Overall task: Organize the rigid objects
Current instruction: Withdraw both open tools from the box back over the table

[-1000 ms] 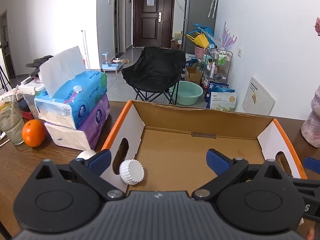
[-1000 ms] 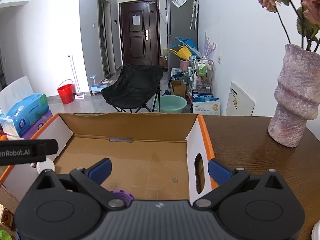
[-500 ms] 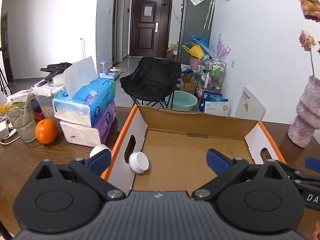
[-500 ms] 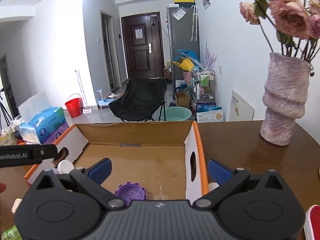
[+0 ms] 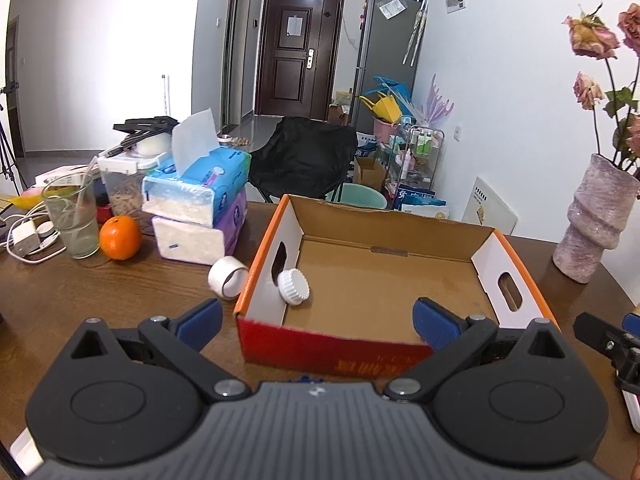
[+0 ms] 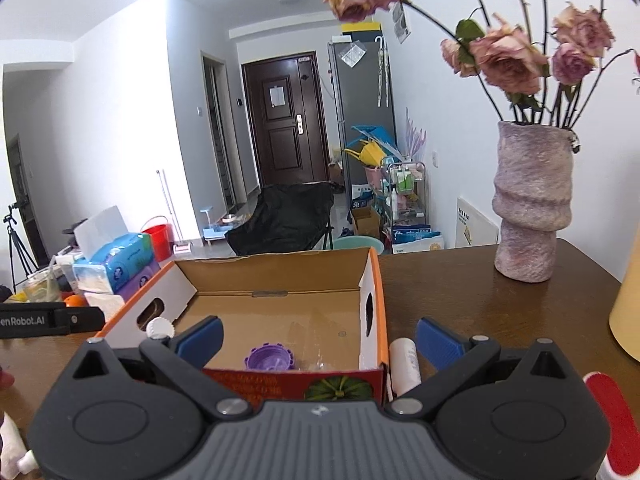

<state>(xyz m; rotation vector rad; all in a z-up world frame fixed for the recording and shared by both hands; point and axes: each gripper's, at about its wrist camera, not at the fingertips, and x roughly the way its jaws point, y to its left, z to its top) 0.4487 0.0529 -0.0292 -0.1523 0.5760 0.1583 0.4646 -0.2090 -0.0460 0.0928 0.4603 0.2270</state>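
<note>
An open cardboard box (image 5: 400, 240) with orange edges and a red front stands on the wooden table. Inside it a white ribbed cap (image 5: 294, 287) leans against the left wall, and a purple ribbed cap (image 6: 269, 358) lies near the front wall. My left gripper (image 5: 318, 320) is open and empty, raised in front of the box. My right gripper (image 6: 319, 338) is also open and empty, with the box's right front corner between its fingers. A white tape roll (image 5: 227, 278) lies just left of the box. A white cylinder (image 6: 404, 364) lies on the table beside the box's right wall.
Stacked tissue packs (image 5: 200, 204), an orange (image 5: 120, 237), a glass (image 5: 74, 220) and cables crowd the table's left. A rough pink vase (image 6: 530, 208) with dried roses stands at the right rear. A red-and-white object (image 6: 612, 408) lies at the right front edge.
Both grippers have pulled back and risen away from the box, so its red front wall now shows. The caps inside have not moved. Both grippers stayed open.
</note>
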